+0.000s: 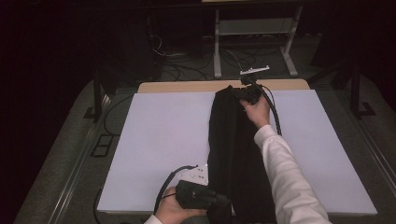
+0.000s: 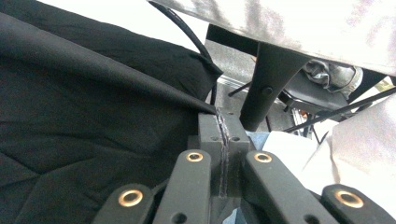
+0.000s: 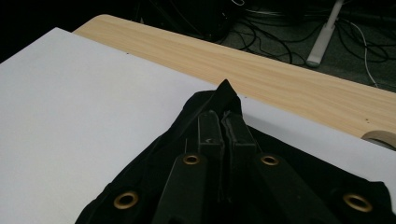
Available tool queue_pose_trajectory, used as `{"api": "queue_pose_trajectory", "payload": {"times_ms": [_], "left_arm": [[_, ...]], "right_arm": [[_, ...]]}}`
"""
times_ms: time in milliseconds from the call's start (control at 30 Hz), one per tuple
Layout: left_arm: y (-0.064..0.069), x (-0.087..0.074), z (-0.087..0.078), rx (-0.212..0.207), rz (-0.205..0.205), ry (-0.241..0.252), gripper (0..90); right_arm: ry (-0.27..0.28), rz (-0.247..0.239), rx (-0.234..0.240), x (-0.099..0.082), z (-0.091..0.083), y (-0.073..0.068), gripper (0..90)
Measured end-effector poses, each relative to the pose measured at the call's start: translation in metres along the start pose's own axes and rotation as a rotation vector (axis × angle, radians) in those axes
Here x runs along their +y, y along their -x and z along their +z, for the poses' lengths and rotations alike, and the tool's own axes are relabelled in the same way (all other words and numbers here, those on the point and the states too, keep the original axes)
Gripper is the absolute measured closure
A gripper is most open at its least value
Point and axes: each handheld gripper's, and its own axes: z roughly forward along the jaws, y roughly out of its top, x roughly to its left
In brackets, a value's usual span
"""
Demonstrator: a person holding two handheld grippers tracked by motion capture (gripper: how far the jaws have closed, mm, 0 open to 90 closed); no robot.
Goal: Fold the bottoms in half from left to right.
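Dark floor strewn with cables surrounds a white tabletop (image 1: 154, 135), which fills the middle of the high view, with a strip of bare wood (image 1: 187, 87) showing along its far edge. A long black cloth (image 1: 233, 149) lies on the white surface as a narrow band running from the bottom of the frame, right of centre, up to the far edge.

Nearest, at the lower centre of the high view, the left hand (image 1: 170, 211) holds the left tongs (image 1: 223, 201) at the near end of the cloth. In the left gripper view these tongs (image 2: 223, 135) are closed, jaws pressed together on the edge of the black fabric, which spreads across the left half of that frame; a white sleeve (image 2: 327, 28) crosses the top.

Farther up, a white-sleeved arm (image 1: 285, 172) reaches along the right side of the cloth to the right tongs (image 1: 233, 92) at its far end. In the right gripper view the right tongs (image 3: 223, 122) are also closed, pinching a raised corner of the cloth just short of the wooden strip (image 3: 289, 79).
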Motion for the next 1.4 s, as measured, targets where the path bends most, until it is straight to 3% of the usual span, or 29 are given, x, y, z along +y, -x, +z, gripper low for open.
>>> {"api": "queue_pose_trajectory", "payload": {"times_ms": [633, 933, 1133, 1400], "left_arm": [[-0.005, 0.022, 0.039, -0.038, -0.015, -0.014, 89.2], [-0.005, 0.039, 0.063, -0.04, -0.016, -0.019, 89.2], [-0.005, 0.044, 0.081, -0.006, -0.048, -0.06, 89.2], [-0.005, 0.05, 0.105, 0.005, -0.096, -0.098, 89.2]], "right_arm": [[0.01, 0.02, 0.01, -0.01, -0.008, 0.029, 86.1], [-0.016, 0.024, 0.005, -0.016, -0.007, 0.045, 86.1], [-0.008, 0.024, 0.004, -0.016, -0.015, 0.054, 86.1], [-0.015, 0.037, 0.006, -0.021, -0.017, 0.068, 86.1]]}}
